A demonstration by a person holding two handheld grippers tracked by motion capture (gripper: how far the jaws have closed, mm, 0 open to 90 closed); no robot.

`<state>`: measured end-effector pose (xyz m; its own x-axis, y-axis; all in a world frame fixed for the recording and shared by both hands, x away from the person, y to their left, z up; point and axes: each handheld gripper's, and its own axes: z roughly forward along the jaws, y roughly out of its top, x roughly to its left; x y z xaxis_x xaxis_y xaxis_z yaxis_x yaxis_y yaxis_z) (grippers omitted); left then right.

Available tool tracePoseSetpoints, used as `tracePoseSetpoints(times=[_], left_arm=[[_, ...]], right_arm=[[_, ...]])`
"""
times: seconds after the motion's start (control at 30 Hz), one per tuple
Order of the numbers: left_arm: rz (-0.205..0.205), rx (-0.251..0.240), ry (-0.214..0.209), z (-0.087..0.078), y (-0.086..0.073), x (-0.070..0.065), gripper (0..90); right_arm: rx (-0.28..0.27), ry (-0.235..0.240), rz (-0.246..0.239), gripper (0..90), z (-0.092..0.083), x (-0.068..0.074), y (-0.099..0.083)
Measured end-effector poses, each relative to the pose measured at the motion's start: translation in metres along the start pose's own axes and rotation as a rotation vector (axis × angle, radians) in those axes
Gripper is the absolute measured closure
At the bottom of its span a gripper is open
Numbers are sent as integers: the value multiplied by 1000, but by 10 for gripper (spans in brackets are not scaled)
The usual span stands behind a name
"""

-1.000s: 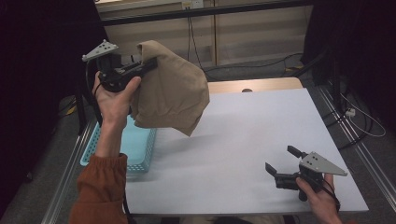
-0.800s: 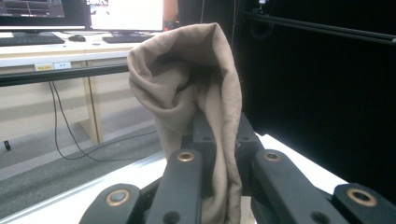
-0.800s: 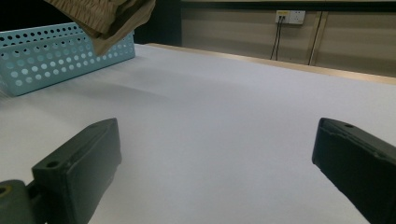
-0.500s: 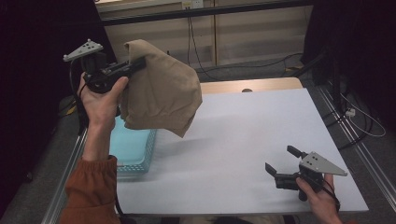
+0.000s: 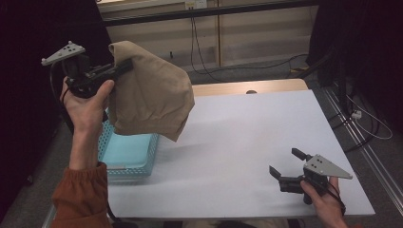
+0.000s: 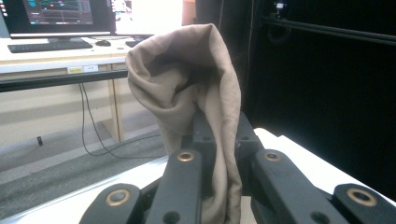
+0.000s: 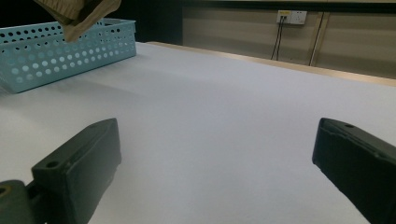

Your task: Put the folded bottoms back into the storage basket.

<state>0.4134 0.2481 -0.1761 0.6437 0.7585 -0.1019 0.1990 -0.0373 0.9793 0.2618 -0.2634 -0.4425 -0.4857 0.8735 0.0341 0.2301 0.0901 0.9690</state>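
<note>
At near right of the white table [image 5: 247, 142], right gripper [image 5: 285, 167] resting low, jaws spread wide with nothing between. Farther left, light-blue perforated basket [image 5: 128, 154] at the table's left edge. Above it, raised in the air, left gripper [image 5: 124, 65] clamped tight on a bunched tan cloth [image 5: 152, 95], hanging clear of basket and table. No legible writing anywhere.

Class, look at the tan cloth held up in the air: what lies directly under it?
Under the tan cloth, gripped by the left gripper, sits the light blue basket beside the white table. The cloth hides the basket's far end.
</note>
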Motion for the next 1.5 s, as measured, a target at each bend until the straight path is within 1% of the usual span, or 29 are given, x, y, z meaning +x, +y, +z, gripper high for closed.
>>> tracePoseSetpoints(times=[0.03,0.1,0.17,0.2,0.27,0.3,0.37,0.43,0.47,0.53,0.57,0.6,0.67,0.73,0.8,0.83,0.93,0.97,1.07,1.17,1.27,1.3,1.4,1.5], left_arm=[[0,0,0,0,0,0,847],[-4,-14,4,-6,2,2,847],[-5,-14,8,-8,3,3,848],[-5,-11,17,-11,5,5,847],[-3,-9,18,-13,5,5,848],[-6,-10,26,-16,5,7,847],[-11,-7,29,-19,4,8,847],[-9,-5,33,-21,3,9,847],[0,-3,36,-22,3,9,847],[-1,-3,46,-29,2,11,847],[-1,-3,46,-29,2,11,847],[-11,-7,50,-33,1,14,847],[-16,-14,53,-38,1,16,847],[-19,-19,55,-40,1,18,847],[-23,-28,69,-44,-1,21,847],[-23,-28,69,-44,-1,21,847],[-26,-19,91,-50,-1,25,847],[-26,-19,91,-50,-1,25,847],[-22,-15,107,-59,-2,29,847],[-19,-14,115,-63,-3,31,847],[-18,-4,137,-69,-4,35,847],[-18,-4,137,-69,-4,35,847],[-28,-7,150,-76,-8,40,847],[-31,-7,152,-79,-11,41,847]], right_arm=[[0,1,-1,13,0,0,0],[0,0,-1,13,0,0,0],[1,0,-5,13,0,-1,0],[0,2,-4,13,0,-1,0],[2,1,-3,13,0,-1,0],[2,0,-2,13,0,0,0],[2,1,2,13,0,0,0],[3,1,0,12,0,0,0],[2,1,-1,13,0,0,0],[3,1,-3,12,1,0,0],[3,1,-3,12,1,0,0],[3,2,-3,13,1,0,0],[3,1,-3,13,1,0,0],[3,1,-3,13,1,0,0],[3,1,-1,12,2,1,0],[3,1,-1,12,2,1,0],[3,4,-2,13,2,1,0],[3,4,-2,13,2,1,0],[3,3,-2,13,2,1,0],[5,4,-5,13,2,1,0],[6,3,-7,13,3,1,0],[6,3,-7,13,3,1,0],[7,5,-6,12,3,1,0],[7,4,-5,13,3,1,0]])
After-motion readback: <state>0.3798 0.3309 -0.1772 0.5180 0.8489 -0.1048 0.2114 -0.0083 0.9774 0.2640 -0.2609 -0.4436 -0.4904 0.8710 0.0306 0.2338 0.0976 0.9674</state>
